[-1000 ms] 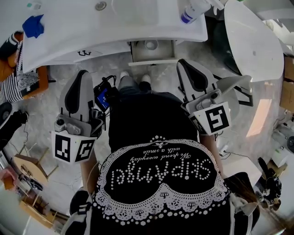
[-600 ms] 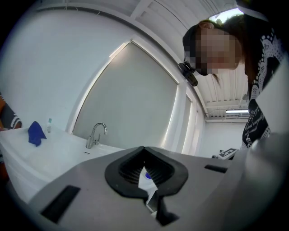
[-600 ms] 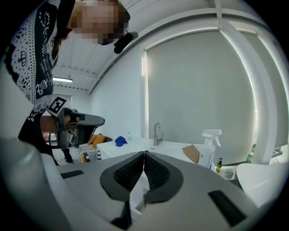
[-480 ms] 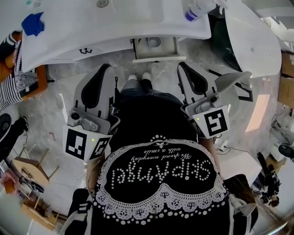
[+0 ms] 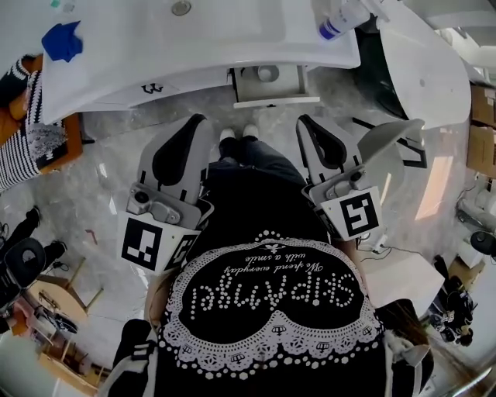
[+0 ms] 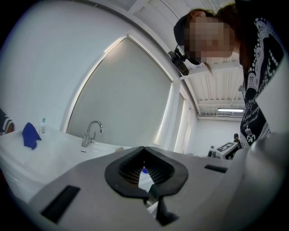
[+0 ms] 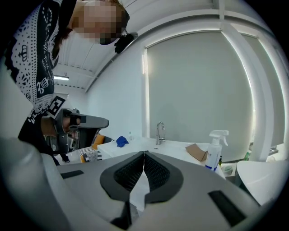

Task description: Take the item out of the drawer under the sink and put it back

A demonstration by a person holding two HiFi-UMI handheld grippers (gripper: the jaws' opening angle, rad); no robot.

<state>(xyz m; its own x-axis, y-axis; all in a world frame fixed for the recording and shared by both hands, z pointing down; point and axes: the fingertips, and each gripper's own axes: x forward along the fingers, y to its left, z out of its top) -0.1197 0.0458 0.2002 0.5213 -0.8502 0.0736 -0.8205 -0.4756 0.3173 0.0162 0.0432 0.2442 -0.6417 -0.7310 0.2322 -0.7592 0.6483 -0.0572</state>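
Your left gripper [image 5: 195, 124] has swung in from farther out on the left and now sits closer to the open drawer [image 5: 277, 101]. Your right gripper [image 5: 304, 122] has hardly shifted against the drawer. Both grippers point toward the drawer from its near side, one on each side of your shoes [image 5: 249, 132], and both stop short of its front panel without touching it.

The left jaws are closed, their pads meeting at the tips with nothing between them. The right jaws are closed the same way and are just as empty.

The drawer stands pulled out from under the sink counter [image 5: 194, 54]. The item [image 5: 266, 74], round and pale, lies inside the drawer near its middle, well apart from both grippers; what it is cannot be made out.

On the counter, a blue cloth [image 5: 62, 40] lies far to the left of the drawer. A spray bottle [image 5: 341, 17] stands beyond the drawer and just to its right. The faucet [image 6: 91, 132] rises from the counter behind the drawer.
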